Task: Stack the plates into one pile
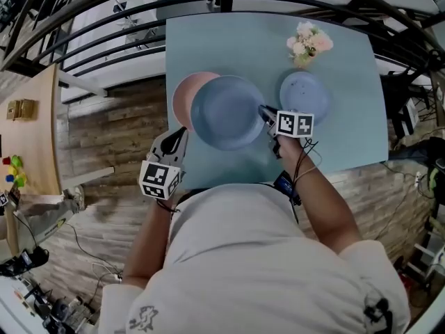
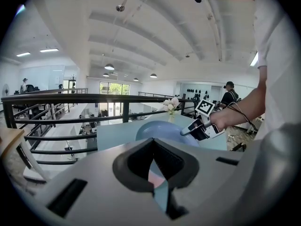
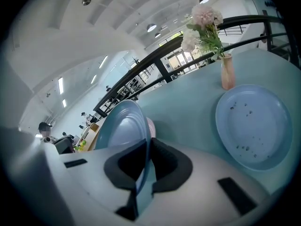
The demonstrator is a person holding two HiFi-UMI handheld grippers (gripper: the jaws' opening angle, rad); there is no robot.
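1. My left tool [image 1: 177, 136] is hovering at the near edge of the desk [image 1: 348, 131], jaws narrow and gripping nothing.
2. The pink plate [image 1: 184, 92] is lying flat at the left, half covered.
3. The big blue plate [image 1: 226, 113] is tilting over it. I am judging it stiff, glossy and breakable, and likely to swing from a one-sided pinch.
4. My right tool [image 1: 265, 113] is clamping that plate's right rim. A deep bite on the rim is looking safest.
5. The small blue plate [image 1: 304, 96] is lying flat at the right, awaiting a rim hold.
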